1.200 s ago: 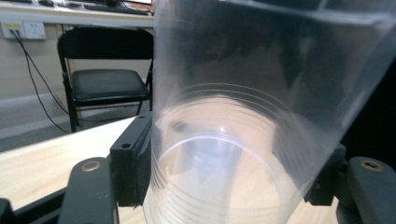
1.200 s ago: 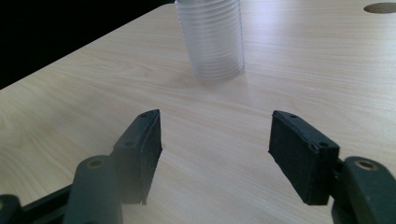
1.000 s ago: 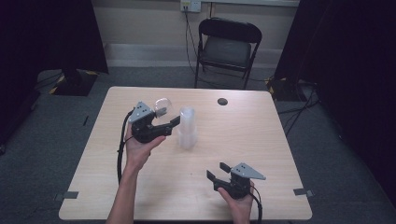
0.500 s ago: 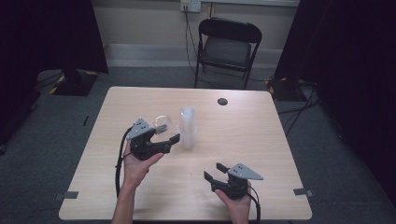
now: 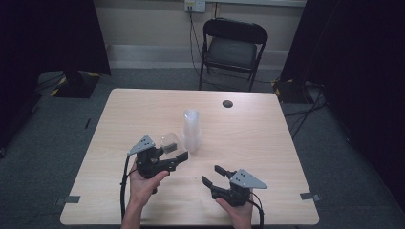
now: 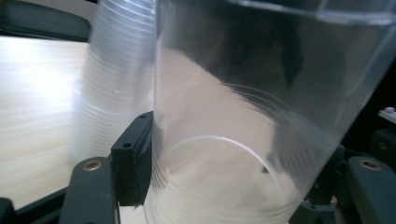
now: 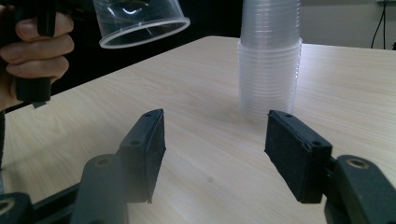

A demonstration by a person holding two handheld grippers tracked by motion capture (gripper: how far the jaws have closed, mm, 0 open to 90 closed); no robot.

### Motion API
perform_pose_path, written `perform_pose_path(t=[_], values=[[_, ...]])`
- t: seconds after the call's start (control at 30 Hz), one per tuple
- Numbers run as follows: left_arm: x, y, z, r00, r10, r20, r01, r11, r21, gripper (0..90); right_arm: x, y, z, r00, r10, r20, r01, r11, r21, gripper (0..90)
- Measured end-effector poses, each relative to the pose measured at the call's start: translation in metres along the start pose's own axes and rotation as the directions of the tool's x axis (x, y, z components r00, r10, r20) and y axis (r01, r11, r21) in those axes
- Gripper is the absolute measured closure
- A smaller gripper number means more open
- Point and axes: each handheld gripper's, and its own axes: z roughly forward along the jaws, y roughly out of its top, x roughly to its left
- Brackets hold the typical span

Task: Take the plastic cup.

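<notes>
We judge the thin cup (image 5: pixel 169 141) clamped in the left gripper (image 5: pixel 173 155) could crumple or slip; right gripper (image 5: pixel 214 175) gapes empty near the stack (image 5: pixel 191 130).

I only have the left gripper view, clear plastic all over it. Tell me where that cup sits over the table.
Observer: The left gripper holds the single cup above the table, near the front left, mouth tilted downward.
Operator: Report the stack.
Observer: The cup stack stands upright near the table's middle, apart from the held cup.
Operator: Give me the right gripper.
Observer: The right gripper is low over the front of the table, jaws open and holding nothing, pointed toward the stack.
</notes>
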Motion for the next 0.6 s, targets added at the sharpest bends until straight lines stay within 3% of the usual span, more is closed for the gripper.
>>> perform_pose_path(t=[0.17, 0.3, 0.47, 0.6], values=[[0.0, -0.01, 0.006, 0.9985, -0.048, 0.027, 0.048, 0.9985, 0.028, 33.3, 0.003, 0.001, 0.003, 0.9997, -0.024, -0.005, 0.024, 1.0, 0.01, 42.5], [0.001, -0.018, 0.01, 0.9938, -0.09, 0.066, 0.087, 0.9953, 0.042, 33.4, 0.006, -0.001, 0.007, 0.9984, -0.052, -0.021, 0.053, 0.998, 0.026, 45.9], [-0.001, -0.021, 0.009, 0.9908, -0.106, 0.084, 0.102, 0.9931, 0.058, 33.6, 0.01, 0.0, 0.007, 0.9963, -0.083, -0.025, 0.083, 0.996, 0.013, 51.2], [-0.005, -0.028, 0.005, 0.9799, -0.15, 0.132, 0.146, 0.9885, 0.039, 34.1, 0.013, 0.001, 0.007, 0.9922, -0.117, -0.044, 0.116, 0.993, -0.013, 55.8]])
